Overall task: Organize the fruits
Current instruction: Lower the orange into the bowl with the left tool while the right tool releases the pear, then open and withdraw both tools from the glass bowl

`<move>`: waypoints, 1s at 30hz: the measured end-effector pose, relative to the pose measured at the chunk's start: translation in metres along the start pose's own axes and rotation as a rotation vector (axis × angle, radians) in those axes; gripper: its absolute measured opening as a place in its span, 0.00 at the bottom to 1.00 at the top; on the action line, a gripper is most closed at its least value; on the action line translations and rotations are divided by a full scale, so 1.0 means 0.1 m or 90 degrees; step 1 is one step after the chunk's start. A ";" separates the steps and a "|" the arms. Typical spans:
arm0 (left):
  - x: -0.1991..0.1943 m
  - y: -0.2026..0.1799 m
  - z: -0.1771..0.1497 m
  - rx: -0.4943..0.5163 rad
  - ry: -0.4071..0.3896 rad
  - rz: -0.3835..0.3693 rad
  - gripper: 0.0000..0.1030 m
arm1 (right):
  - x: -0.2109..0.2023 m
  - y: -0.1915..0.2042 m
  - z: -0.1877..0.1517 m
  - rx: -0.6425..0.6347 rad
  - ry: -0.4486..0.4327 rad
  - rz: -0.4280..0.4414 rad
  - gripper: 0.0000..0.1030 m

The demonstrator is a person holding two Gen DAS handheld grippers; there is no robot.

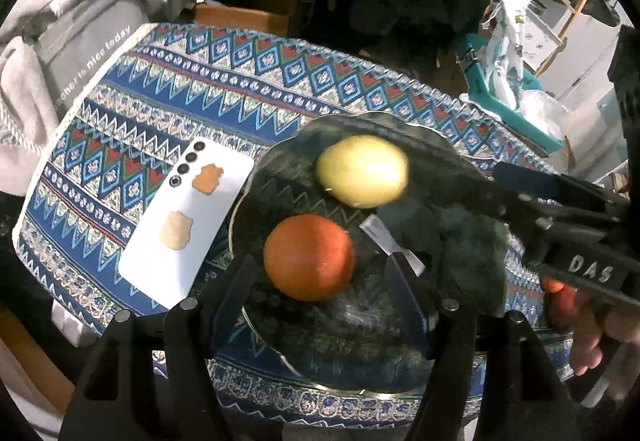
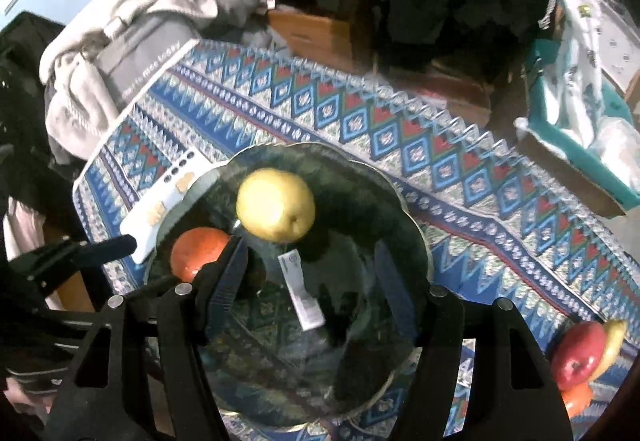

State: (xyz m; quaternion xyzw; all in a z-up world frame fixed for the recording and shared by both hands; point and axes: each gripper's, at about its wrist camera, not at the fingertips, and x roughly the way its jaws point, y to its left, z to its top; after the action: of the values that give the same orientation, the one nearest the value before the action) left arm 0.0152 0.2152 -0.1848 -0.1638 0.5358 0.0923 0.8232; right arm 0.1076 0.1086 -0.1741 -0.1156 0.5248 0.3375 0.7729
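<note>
Both tools hang over the glass bowl [image 2: 404, 209], fingers parted with nothing between them: left tool [image 1: 320, 281], right tool [image 2: 312, 281]. Inside the bowl lie an orange [image 1: 309, 258] and a yellow apple [image 1: 362, 171]. Beside the bowl rests a white phone [image 1: 188, 217]; a red apple [image 2: 578, 355] sits well apart from it on the tabletop [image 2: 500, 177].

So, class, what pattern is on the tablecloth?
Blue zigzags and diamonds on the tablecloth; right wrist view.
</note>
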 end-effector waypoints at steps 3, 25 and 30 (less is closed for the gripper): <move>-0.10 -0.04 0.02 0.006 -0.011 0.006 0.70 | -0.19 -0.04 0.04 0.010 -0.025 -0.013 0.68; -1.12 -0.56 0.10 0.088 -0.173 -0.007 0.81 | -1.51 -0.14 -0.08 0.012 -0.191 -0.072 0.75; -1.27 -0.69 0.11 0.102 -0.191 -0.022 0.82 | -1.79 -0.22 -0.16 0.019 -0.224 -0.078 0.78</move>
State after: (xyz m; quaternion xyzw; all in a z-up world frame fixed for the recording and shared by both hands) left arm -0.0053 0.1582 -0.0530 -0.0908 0.4093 0.0587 0.9060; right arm 0.0705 0.0125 -0.0253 -0.0747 0.3782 0.2973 0.8735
